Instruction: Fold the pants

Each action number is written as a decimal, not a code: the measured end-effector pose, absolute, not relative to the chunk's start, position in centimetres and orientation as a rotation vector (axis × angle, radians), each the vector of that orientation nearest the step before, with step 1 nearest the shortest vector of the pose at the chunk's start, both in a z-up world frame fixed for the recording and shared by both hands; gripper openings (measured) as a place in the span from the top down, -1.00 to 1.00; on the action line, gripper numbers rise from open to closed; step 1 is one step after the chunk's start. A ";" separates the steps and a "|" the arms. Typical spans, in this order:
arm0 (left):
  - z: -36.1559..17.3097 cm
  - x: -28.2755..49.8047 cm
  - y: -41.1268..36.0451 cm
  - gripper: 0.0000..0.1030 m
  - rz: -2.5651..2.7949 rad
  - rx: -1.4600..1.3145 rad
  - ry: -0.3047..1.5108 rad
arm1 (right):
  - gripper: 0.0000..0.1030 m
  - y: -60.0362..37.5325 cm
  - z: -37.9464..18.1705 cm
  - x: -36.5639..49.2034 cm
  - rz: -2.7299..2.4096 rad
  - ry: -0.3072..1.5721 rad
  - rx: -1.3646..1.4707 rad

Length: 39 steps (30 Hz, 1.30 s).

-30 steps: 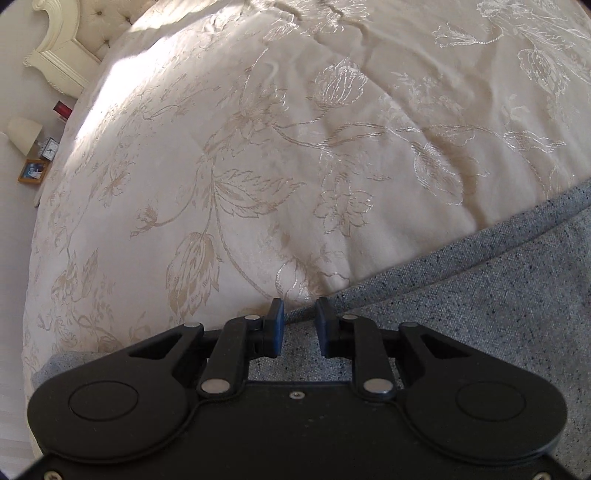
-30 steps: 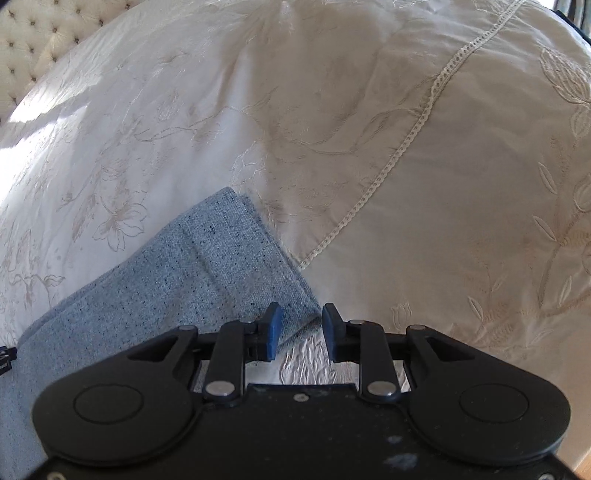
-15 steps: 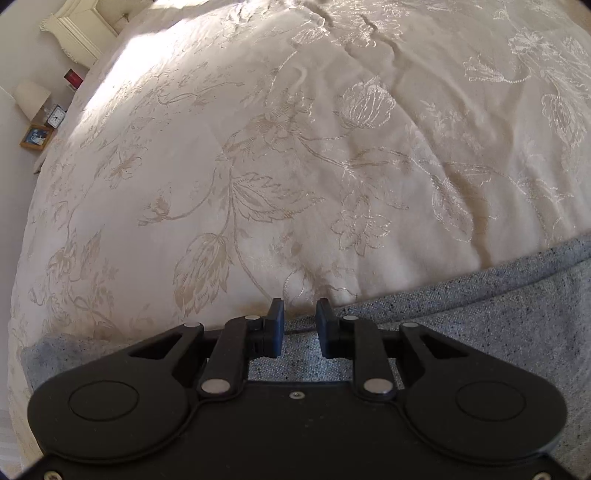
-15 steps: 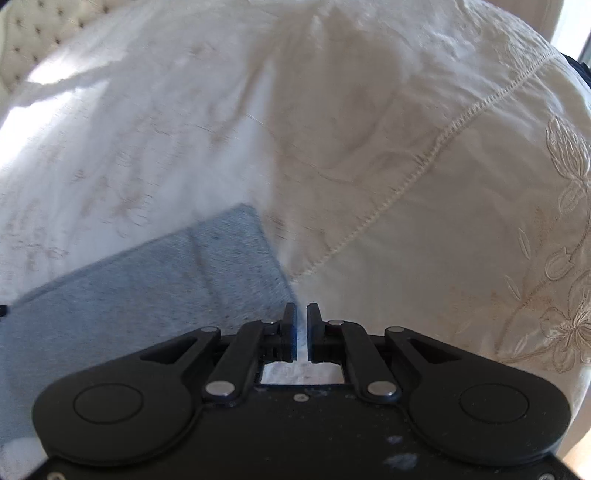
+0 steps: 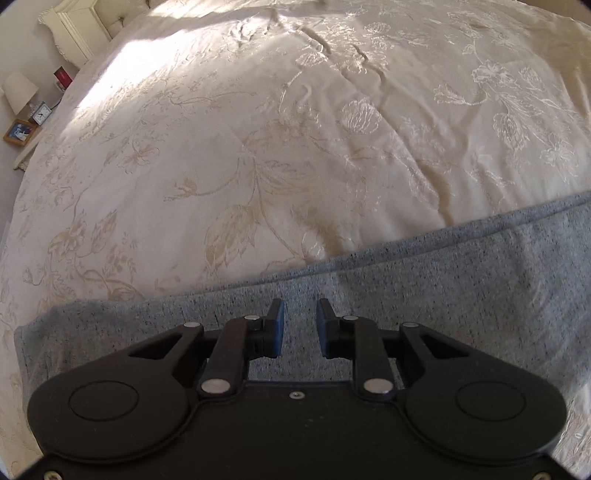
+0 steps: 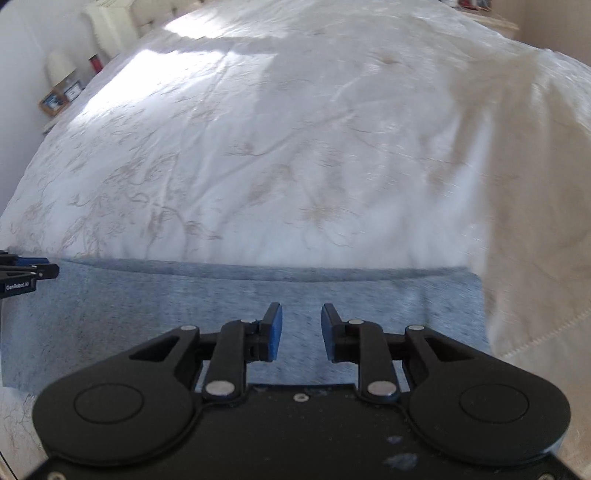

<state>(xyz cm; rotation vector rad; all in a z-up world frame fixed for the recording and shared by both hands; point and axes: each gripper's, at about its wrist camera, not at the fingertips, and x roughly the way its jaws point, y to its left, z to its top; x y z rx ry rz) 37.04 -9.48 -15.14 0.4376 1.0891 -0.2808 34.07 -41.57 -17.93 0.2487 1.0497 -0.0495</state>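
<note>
Grey-blue speckled pants [image 5: 461, 273] lie flat in a long band across the cream embroidered bedspread [image 5: 258, 147]. My left gripper [image 5: 300, 314] is open and empty above the pants, a little inside their far edge. In the right wrist view the pants [image 6: 184, 295] run from left to right, with a straight end at the right. My right gripper [image 6: 301, 317] is open and empty above them. The tip of the left gripper [image 6: 26, 275] shows at the left edge of that view.
A bedside table with a lamp [image 5: 18, 92], a clock and a picture frame stands at the far left by the headboard [image 5: 77, 29]. A raised fold of bedspread [image 6: 535, 221] stands right of the pants' end. Sunlight falls across the far bedspread.
My right gripper shut half a second ago, has opened again and swung left over the pants. My left gripper has pulled back, so more of the pants shows ahead of it.
</note>
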 end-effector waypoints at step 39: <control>-16.5 35.2 -3.1 0.41 -0.268 0.221 1.153 | 0.95 -27.2 -22.7 42.7 0.237 1.019 -0.254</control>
